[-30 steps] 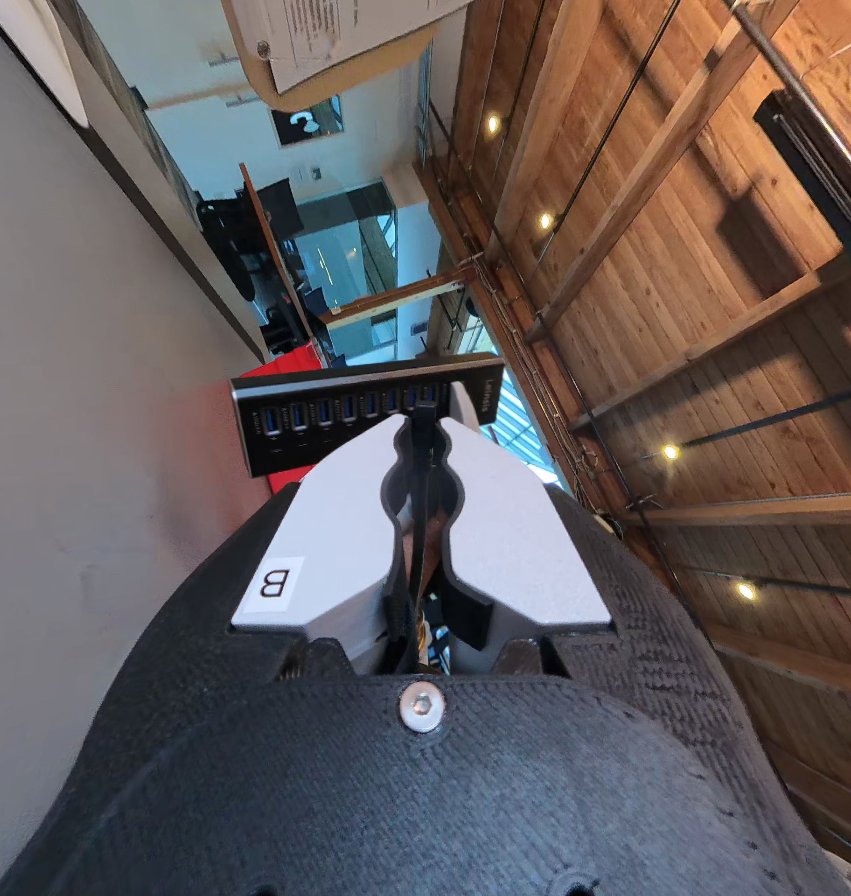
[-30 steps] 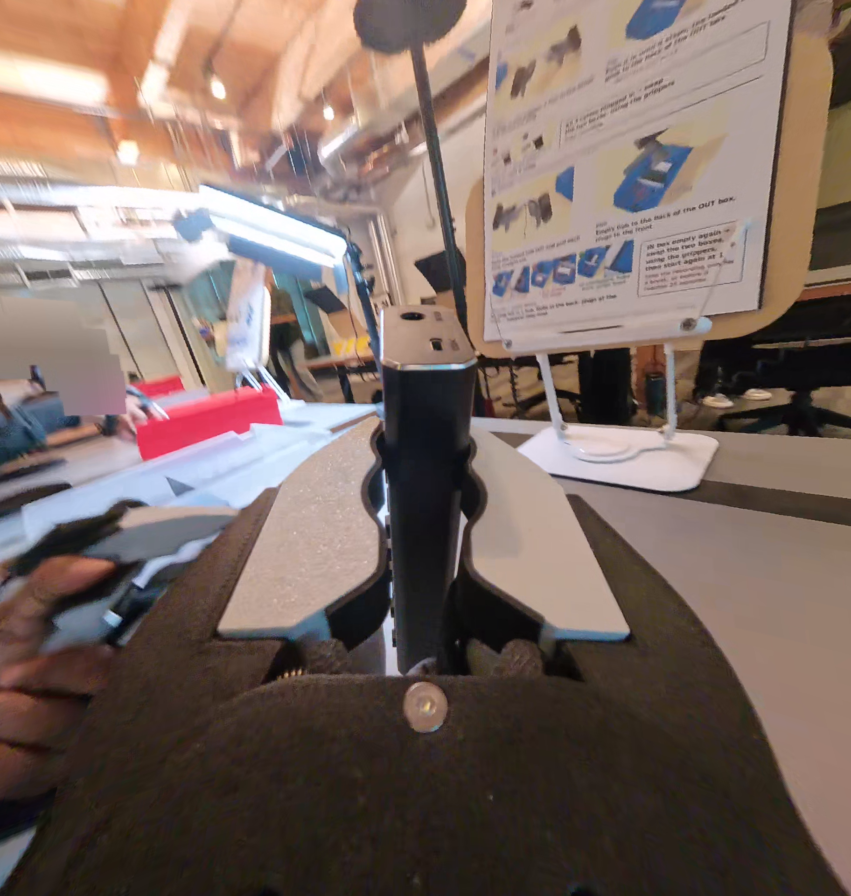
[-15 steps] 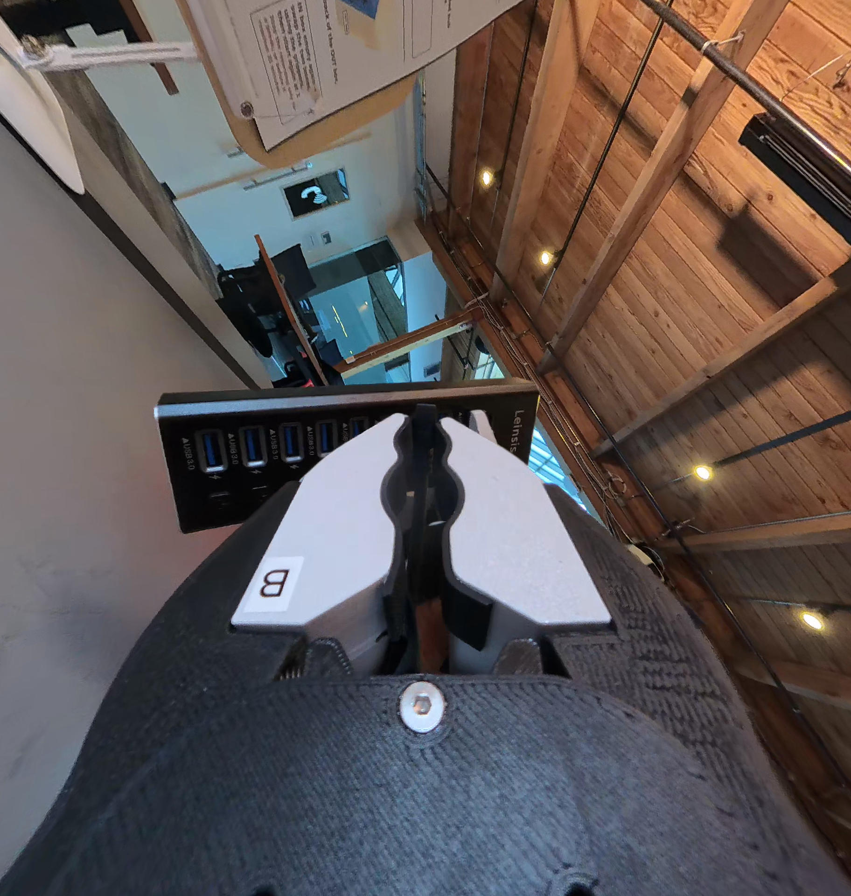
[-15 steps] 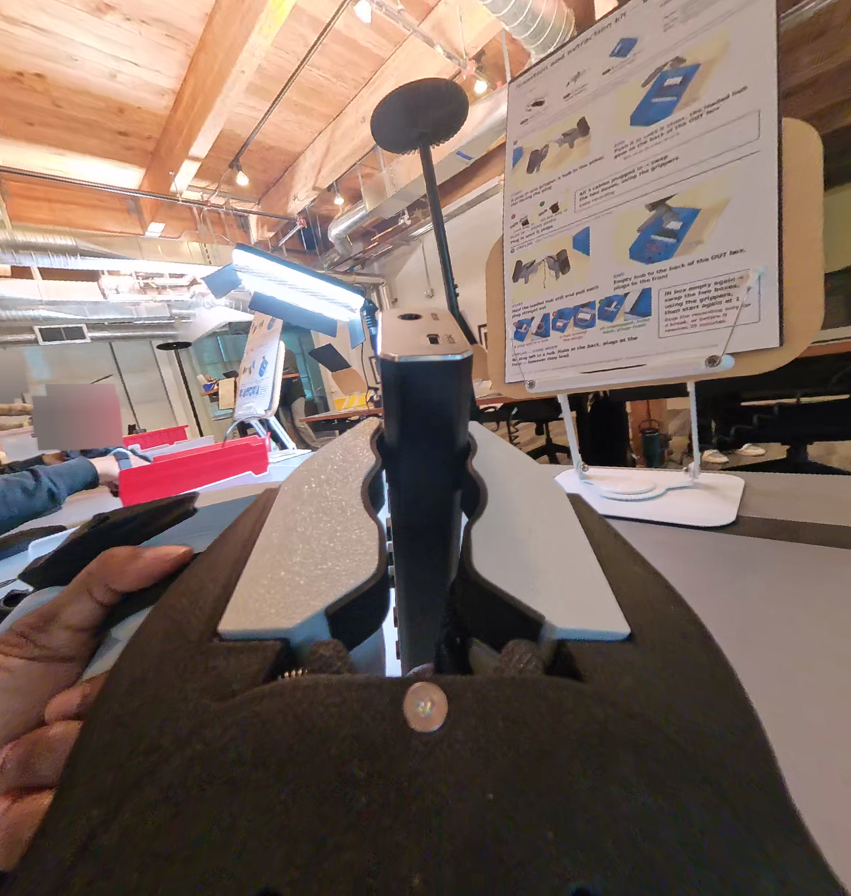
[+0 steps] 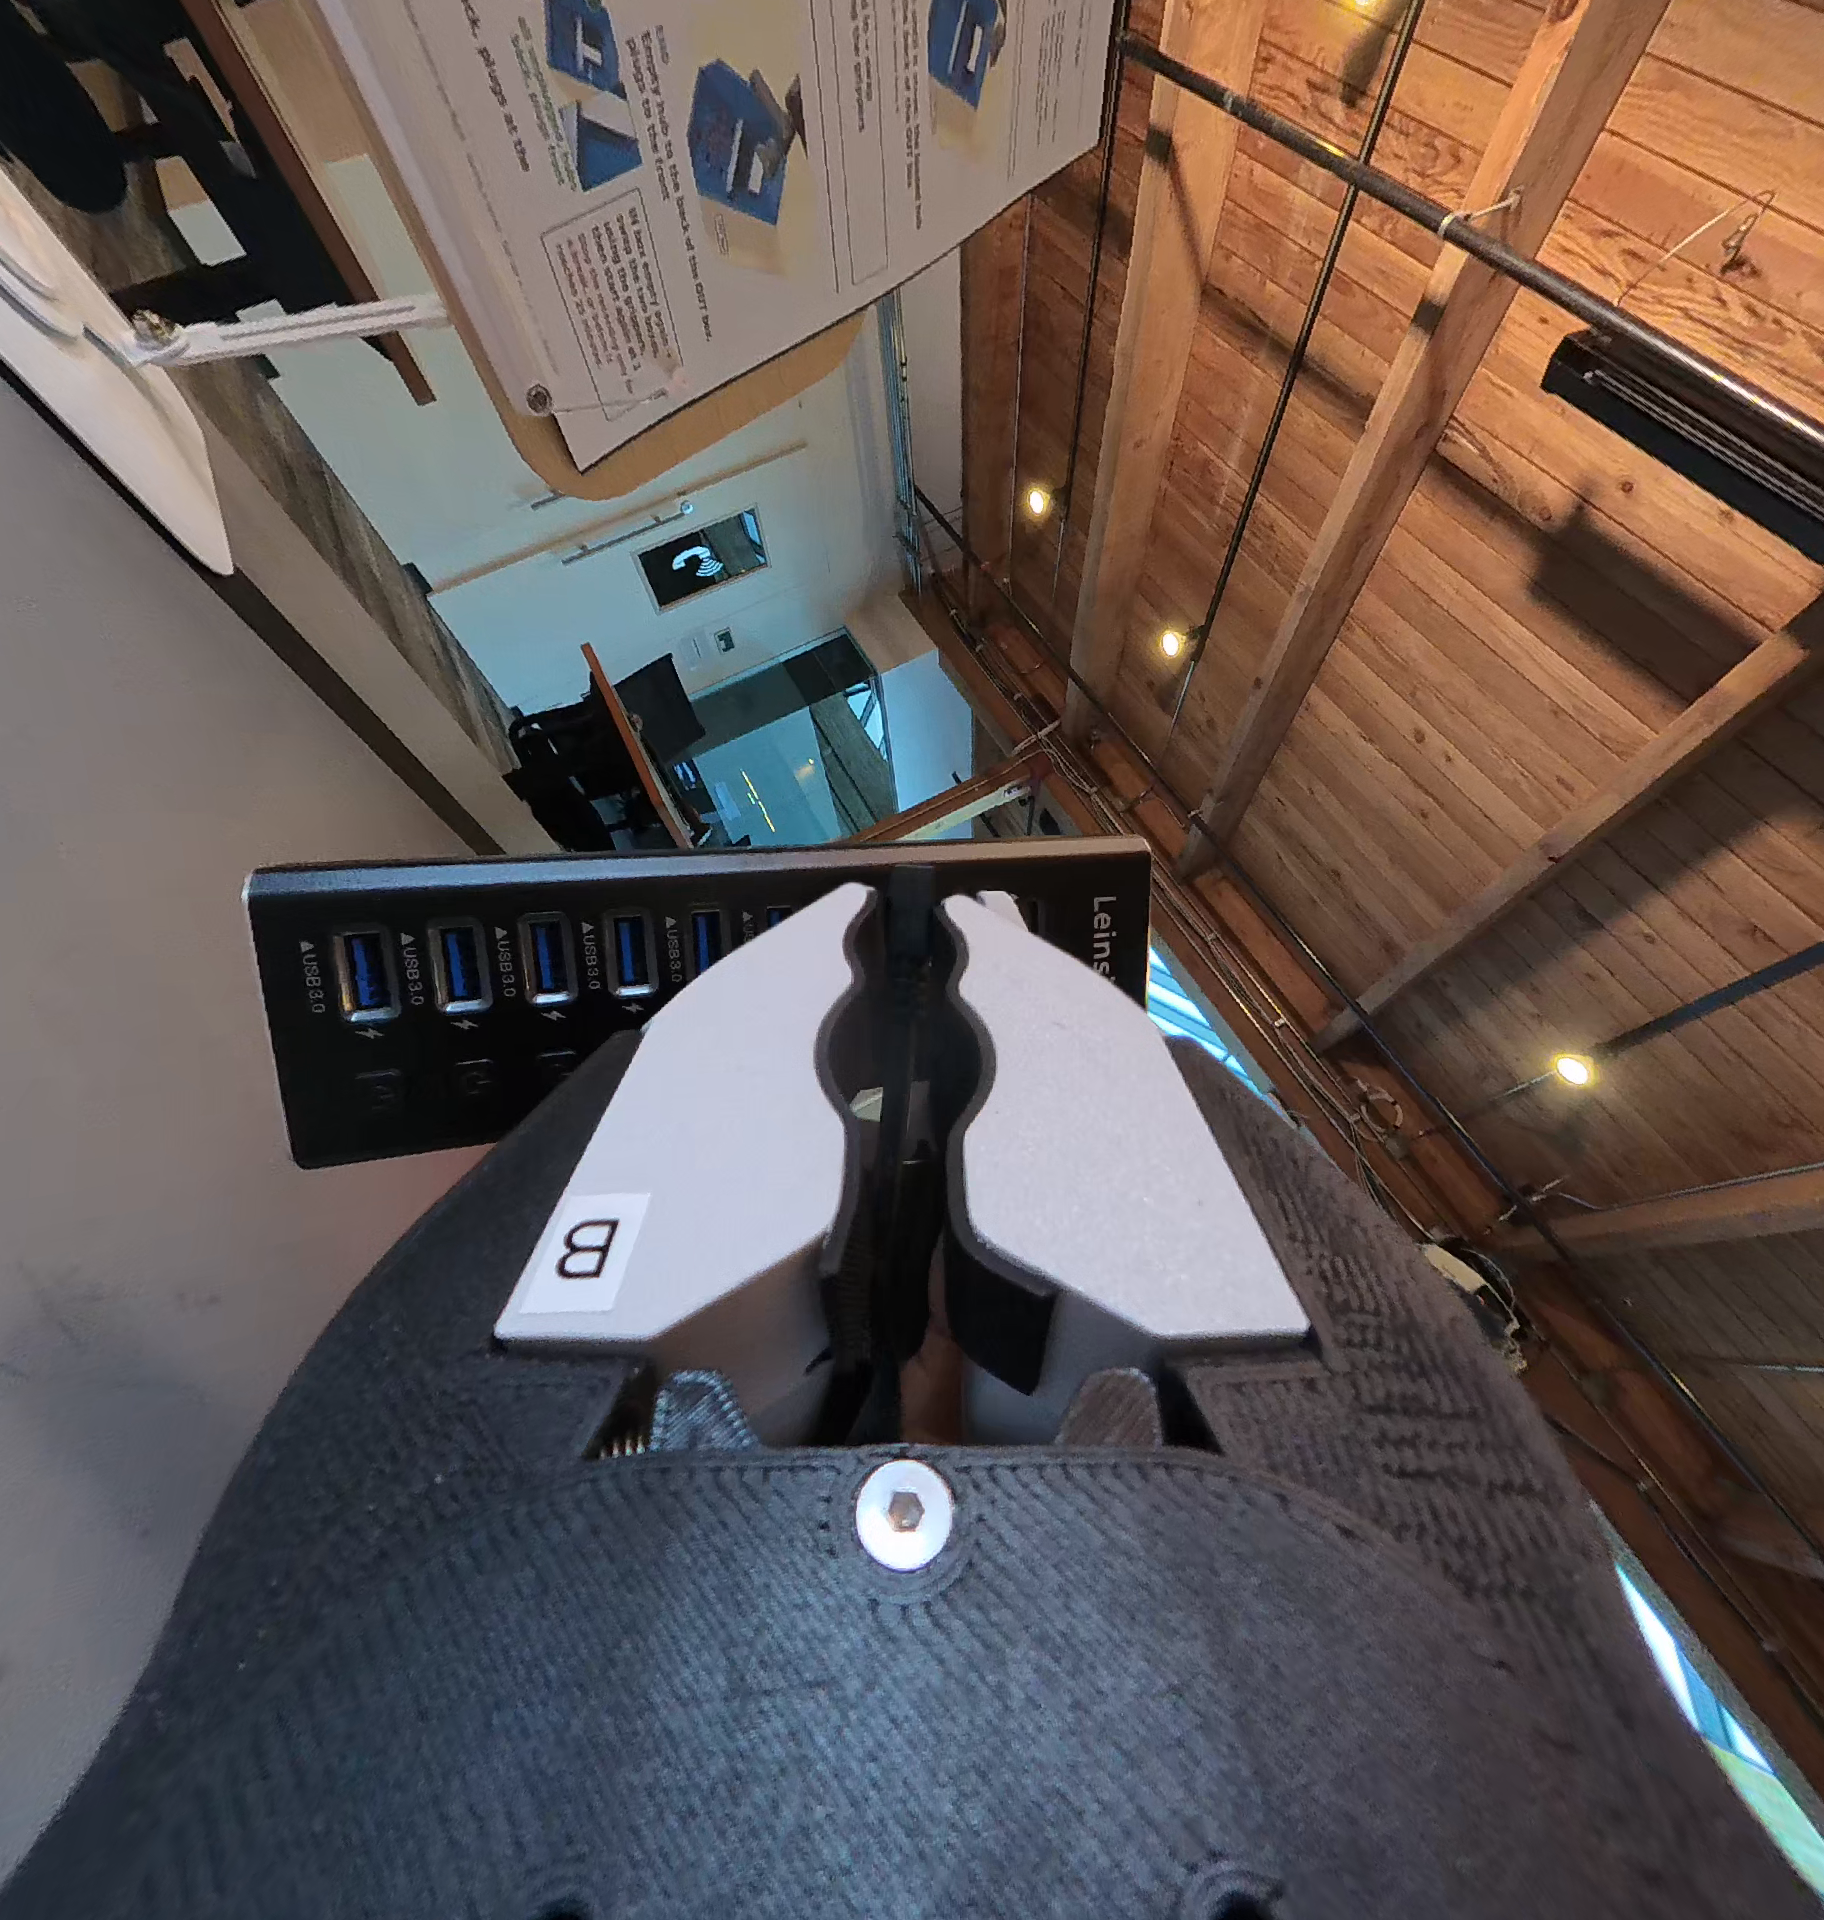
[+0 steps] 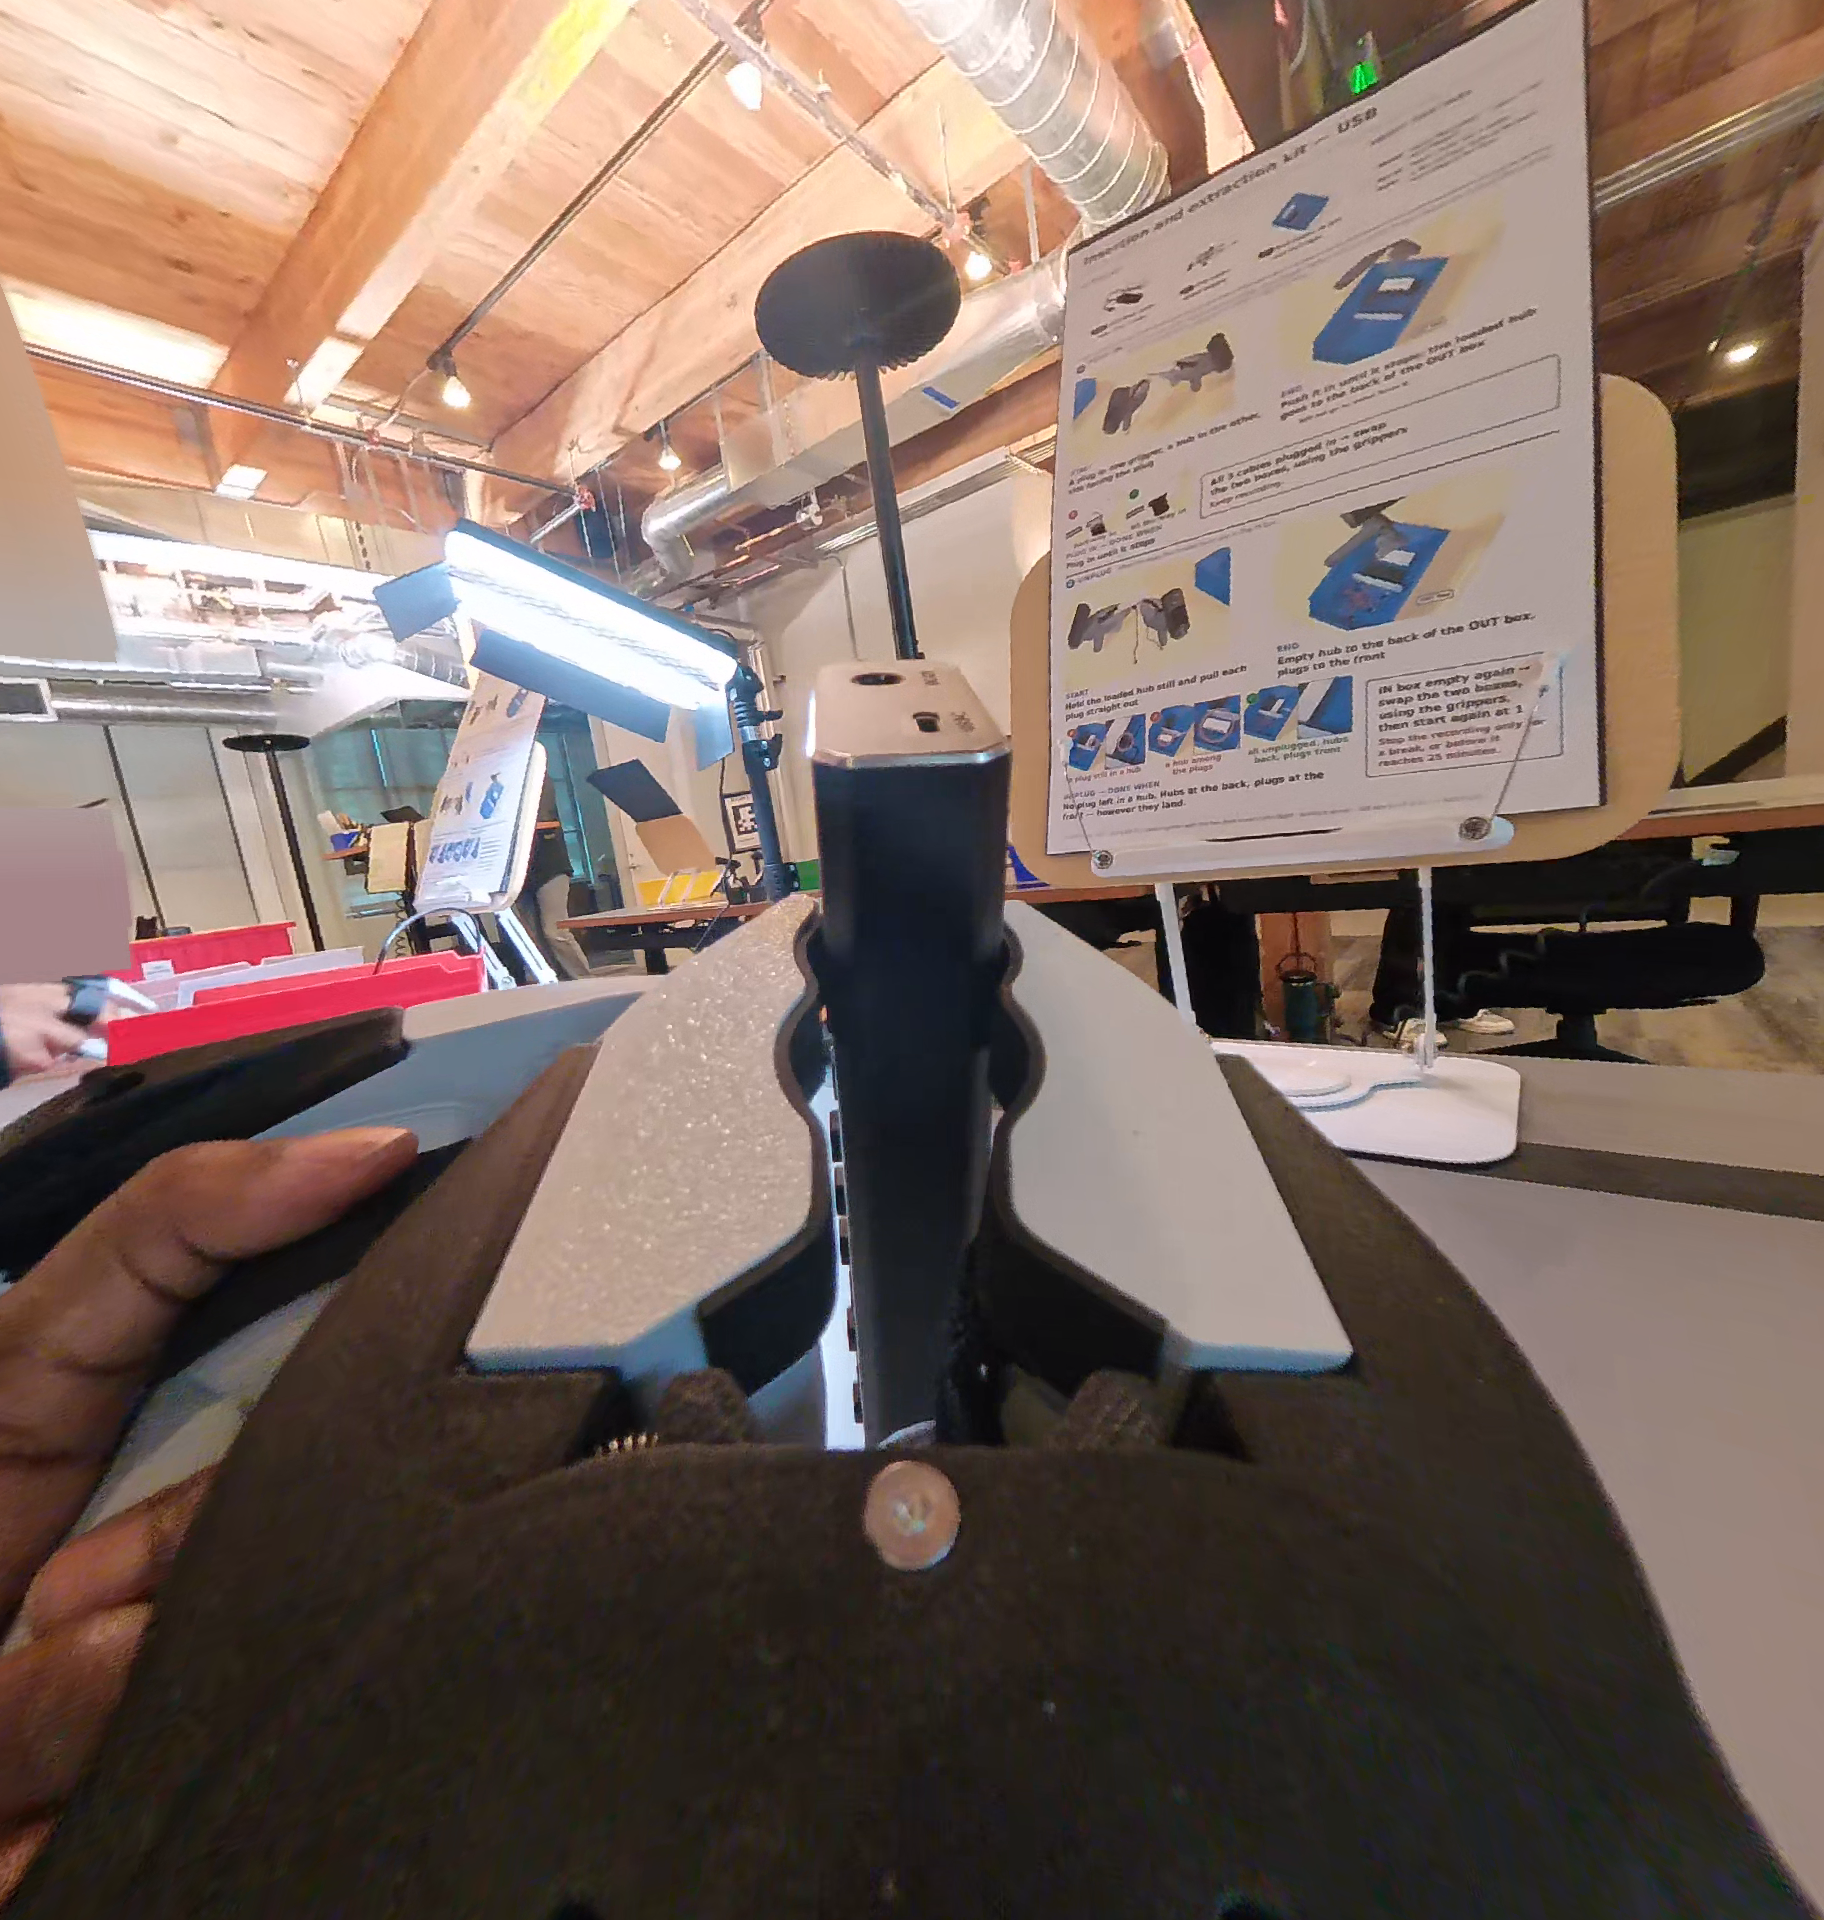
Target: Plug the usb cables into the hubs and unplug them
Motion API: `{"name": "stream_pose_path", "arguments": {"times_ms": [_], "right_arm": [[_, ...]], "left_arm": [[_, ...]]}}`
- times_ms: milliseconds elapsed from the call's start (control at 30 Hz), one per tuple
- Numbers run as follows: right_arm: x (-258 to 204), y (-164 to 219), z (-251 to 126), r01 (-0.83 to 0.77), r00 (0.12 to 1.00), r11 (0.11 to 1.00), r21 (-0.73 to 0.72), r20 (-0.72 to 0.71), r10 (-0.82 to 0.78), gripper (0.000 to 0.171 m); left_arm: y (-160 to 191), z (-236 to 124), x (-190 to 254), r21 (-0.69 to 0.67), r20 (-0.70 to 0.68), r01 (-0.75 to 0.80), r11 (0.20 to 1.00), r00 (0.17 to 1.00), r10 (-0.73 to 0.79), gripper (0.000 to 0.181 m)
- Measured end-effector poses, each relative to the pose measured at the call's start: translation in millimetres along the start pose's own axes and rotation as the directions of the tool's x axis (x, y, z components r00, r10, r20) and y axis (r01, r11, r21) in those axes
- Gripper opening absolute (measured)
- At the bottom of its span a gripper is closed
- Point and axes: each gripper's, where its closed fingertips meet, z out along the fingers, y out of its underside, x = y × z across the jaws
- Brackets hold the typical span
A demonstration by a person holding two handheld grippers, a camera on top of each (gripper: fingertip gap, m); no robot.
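Note:
My left gripper [image 5: 906, 902] is shut on a black USB cable plug [image 5: 910, 925], its cable running back between the fingers. Right in front of it is a black USB hub [image 5: 451, 1029] with a row of blue ports facing me; the plug tip is at the hub's face near its right end, and the fingers hide whether it is seated. In the right wrist view my right gripper [image 6: 908, 935] is shut on the same black hub [image 6: 908, 883], held upright end-on with its silver end cap on top. The left gripper [image 6: 181, 1101] and a hand [image 6: 108, 1351] show at the left there.
A grey table [image 6: 1614, 1403] lies below. A white stand [image 6: 1407, 1101] holds an instruction sheet [image 6: 1323, 499] at the back right. Red bins [image 6: 295, 987] sit at the far left, with another person's hand [image 6: 14, 1029] near them. A lamp [image 6: 575, 623] stands behind. Left and right tips are no more than a few centimetres apart.
The hub has come closer and larger in the left wrist view, with the plug now at its face. The right gripper has tilted upward slightly while holding the hub; the left hand moved nearer.

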Motion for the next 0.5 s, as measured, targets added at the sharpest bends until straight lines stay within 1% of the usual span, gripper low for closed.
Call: {"name": "stream_pose_path", "arguments": {"times_ms": [100,233,300,400,500], "right_arm": [[-1.9,-2.1,1.6,0.019,1.0,1.0,0.018,-0.021,-0.018,0.028],[-4.4,-3.9,1.5,0.091,0.995,0.995,0.035,-0.049,-0.09,0.029],[-3.4,-2.2,0.8,0.079,0.996,0.996,0.035,-0.052,-0.077,0.029],[-5.8,-3.8,-0.8,0.07,0.997,0.996,0.047,-0.037,-0.068,0.029],[-9.6,-6.5,-1.0,0.026,1.0,0.998,0.056,-0.01,-0.025,0.03]], "left_arm": [[-1.2,0.1,2.4,0.016,-0.009,0.005,1.0,1.0,-0.005,0.009],[2.8,0.7,3.6,0.014,-0.026,0.014,1.0,1.0,-0.014,0.01],[4.5,0.3,1.8,0.015,-0.026,0.021,1.0,0.999,-0.021,0.01],[5.0,-0.7,4.5,0.014,-0.034,-0.013,1.0,0.999,0.014,0.01],[2.9,-1.3,9.6,0.031,-0.047,-0.059,0.998,0.997,0.06,0.011]]}}
